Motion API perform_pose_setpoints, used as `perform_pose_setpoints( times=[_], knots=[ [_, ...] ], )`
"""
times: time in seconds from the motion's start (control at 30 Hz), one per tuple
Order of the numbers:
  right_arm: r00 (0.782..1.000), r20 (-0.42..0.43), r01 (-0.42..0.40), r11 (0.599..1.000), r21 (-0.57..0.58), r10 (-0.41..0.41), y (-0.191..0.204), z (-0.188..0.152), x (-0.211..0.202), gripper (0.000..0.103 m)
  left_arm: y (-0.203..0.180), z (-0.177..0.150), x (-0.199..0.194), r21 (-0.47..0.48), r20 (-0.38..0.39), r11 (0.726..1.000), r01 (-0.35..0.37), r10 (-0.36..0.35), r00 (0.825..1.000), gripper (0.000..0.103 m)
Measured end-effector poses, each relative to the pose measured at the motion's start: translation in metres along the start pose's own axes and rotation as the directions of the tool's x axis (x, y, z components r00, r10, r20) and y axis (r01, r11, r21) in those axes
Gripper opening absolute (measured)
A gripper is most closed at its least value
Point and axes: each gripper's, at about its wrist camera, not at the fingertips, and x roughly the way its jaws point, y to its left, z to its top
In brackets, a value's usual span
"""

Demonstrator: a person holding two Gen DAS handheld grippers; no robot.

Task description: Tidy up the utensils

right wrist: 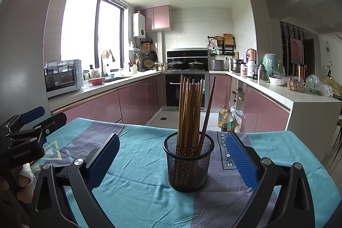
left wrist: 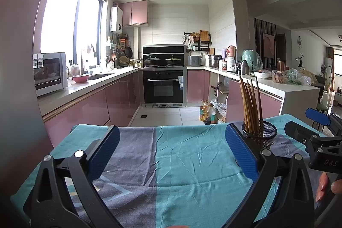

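Note:
A black mesh cup (right wrist: 188, 164) stands upright on the table's teal and grey cloth (right wrist: 136, 189), holding several wooden chopsticks (right wrist: 189, 112). My right gripper (right wrist: 172, 140) is open and empty, its blue pads (right wrist: 241, 159) wide apart, with the cup just ahead between them. My left gripper (left wrist: 171, 131) is open and empty over bare cloth (left wrist: 188, 164). In the left wrist view the cup (left wrist: 259, 134) with chopsticks (left wrist: 250, 104) stands just beyond the right pad (left wrist: 239, 149). Each gripper shows at the edge of the other's view.
The table's far edge (right wrist: 149, 124) drops to a tiled kitchen floor. Pink cabinets and counters run along both sides, with an oven (right wrist: 186, 89) at the back and oil bottles (right wrist: 224, 119) on the floor at right.

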Motion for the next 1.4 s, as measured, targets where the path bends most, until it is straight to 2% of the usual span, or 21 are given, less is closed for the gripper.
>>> perform_pose_setpoints(
  times=[1.4],
  knots=[
    [1.000, 0.004, 0.003, 1.000, 0.005, -0.003, -0.0021, -0.0007, 0.0007, 0.096, -0.0040, -0.0014, -0.0023, -0.001, 0.022, 1.000, 0.007, -0.007, 1.000, 0.097]
  ],
)
